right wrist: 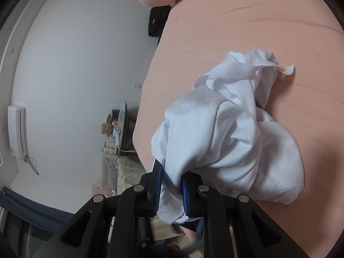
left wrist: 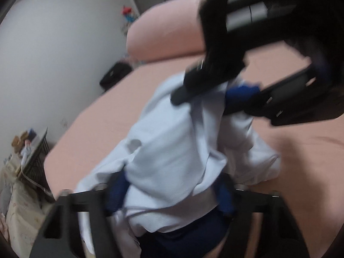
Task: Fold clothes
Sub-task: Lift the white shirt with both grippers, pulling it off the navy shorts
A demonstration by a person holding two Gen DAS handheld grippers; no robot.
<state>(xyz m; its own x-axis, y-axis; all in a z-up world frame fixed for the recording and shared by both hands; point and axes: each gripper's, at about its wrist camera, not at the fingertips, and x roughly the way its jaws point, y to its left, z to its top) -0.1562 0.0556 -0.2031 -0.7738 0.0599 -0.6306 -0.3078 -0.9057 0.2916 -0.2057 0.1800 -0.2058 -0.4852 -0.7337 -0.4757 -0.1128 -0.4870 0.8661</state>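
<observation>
A pale blue-white garment [left wrist: 172, 154] lies bunched on the pink bed sheet [left wrist: 107, 116], partly lifted off it. In the left wrist view my left gripper [left wrist: 172, 196] stands at the bottom edge, a thick bunch of the garment filling the gap between its blue pads [left wrist: 117, 195]. My right gripper [left wrist: 208, 99] comes in from the upper right and pinches the garment's far part. In the right wrist view the right gripper [right wrist: 172, 191] is shut on a narrow fold of the garment [right wrist: 225, 133], the rest hanging crumpled onto the sheet [right wrist: 236, 21].
A pink pillow [left wrist: 167, 28] lies at the head of the bed. A black bag [right wrist: 158, 20] sits beside the bed by the white wall. A black wire side table [right wrist: 126, 129] with small clutter stands at the bed's left edge. Dark blue cloth [left wrist: 182, 236] shows below the garment.
</observation>
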